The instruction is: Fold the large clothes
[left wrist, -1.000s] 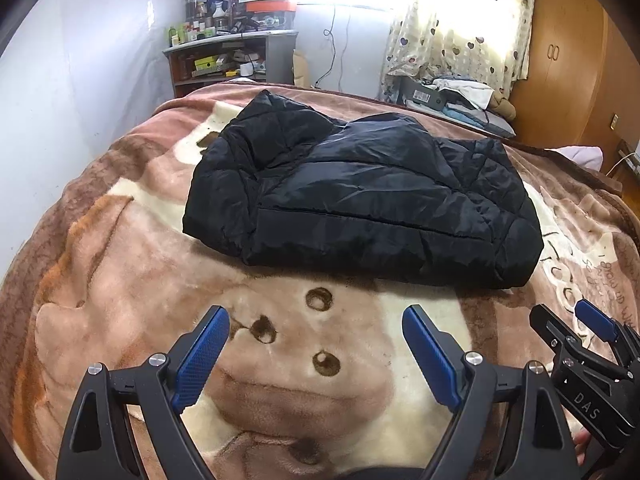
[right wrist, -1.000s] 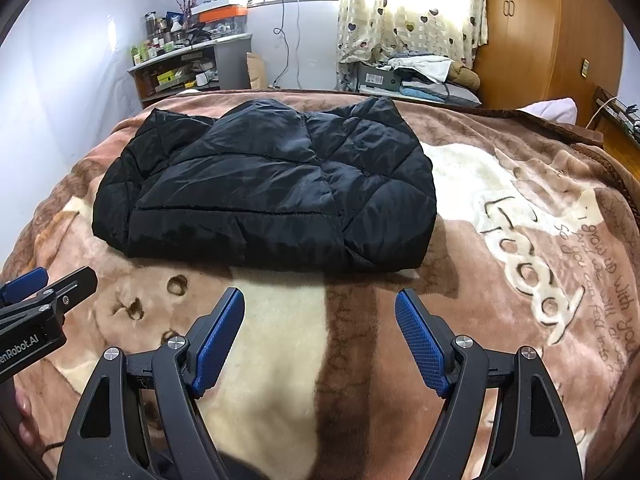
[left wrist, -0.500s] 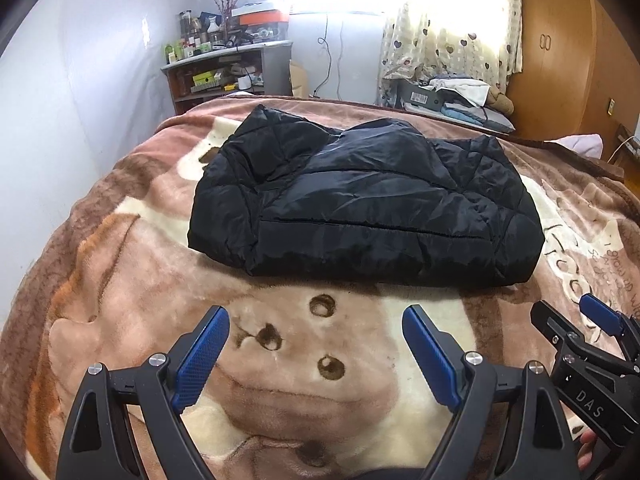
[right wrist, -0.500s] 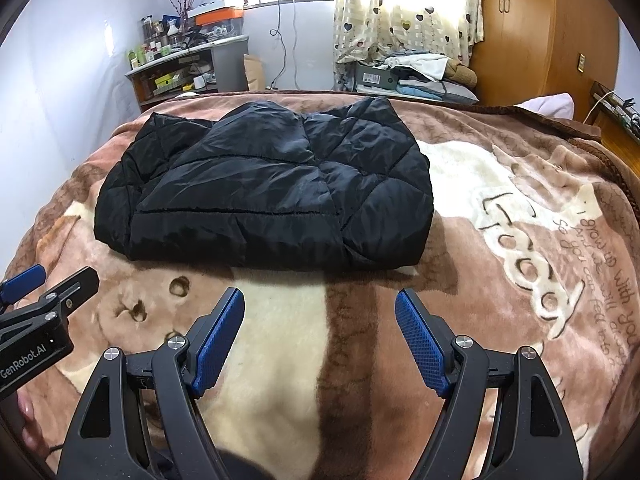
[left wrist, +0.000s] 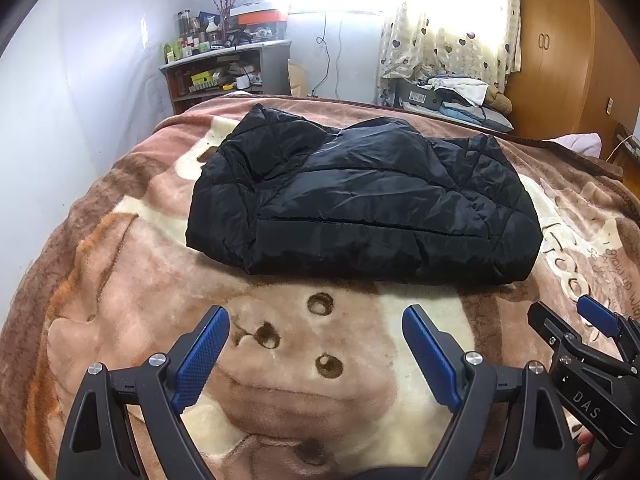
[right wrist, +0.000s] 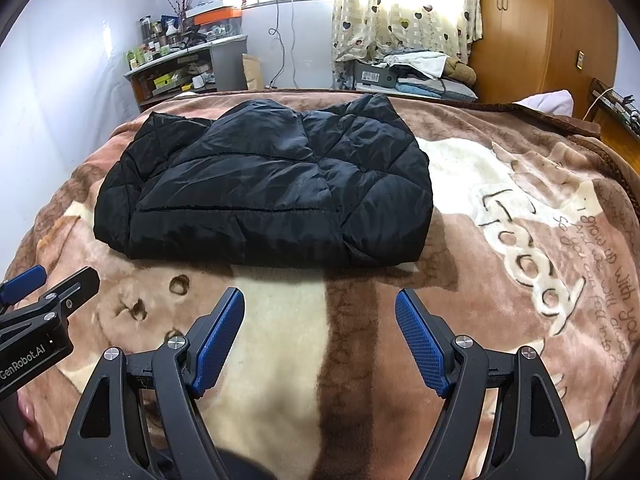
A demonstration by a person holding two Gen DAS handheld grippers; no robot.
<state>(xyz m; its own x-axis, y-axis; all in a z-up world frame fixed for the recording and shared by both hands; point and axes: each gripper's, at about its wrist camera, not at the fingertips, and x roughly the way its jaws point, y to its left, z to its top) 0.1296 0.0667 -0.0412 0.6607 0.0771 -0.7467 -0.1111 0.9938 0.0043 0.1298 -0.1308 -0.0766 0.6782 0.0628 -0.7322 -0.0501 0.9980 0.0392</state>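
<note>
A black quilted puffer jacket [left wrist: 360, 208] lies folded into a thick rectangle on the brown bear-print blanket [left wrist: 132, 280]; it also shows in the right wrist view [right wrist: 268, 196]. My left gripper [left wrist: 316, 320] is open and empty, held above the blanket short of the jacket's near edge. My right gripper [right wrist: 320, 304] is open and empty, also short of that edge. The right gripper shows at the lower right of the left wrist view [left wrist: 576, 320], and the left gripper shows at the left edge of the right wrist view [right wrist: 44, 284].
The blanket [right wrist: 520, 240] covers the whole bed. Behind it stand a cluttered shelf [left wrist: 224, 72], a pile of clothes and boxes [left wrist: 452, 96] under the curtain, and a wooden wardrobe [left wrist: 560, 48]. A white wall runs along the left.
Both grippers have drawn back and tilted up a little, so the jacket sits lower and farther in both views. The jacket has not moved. Both stay open.
</note>
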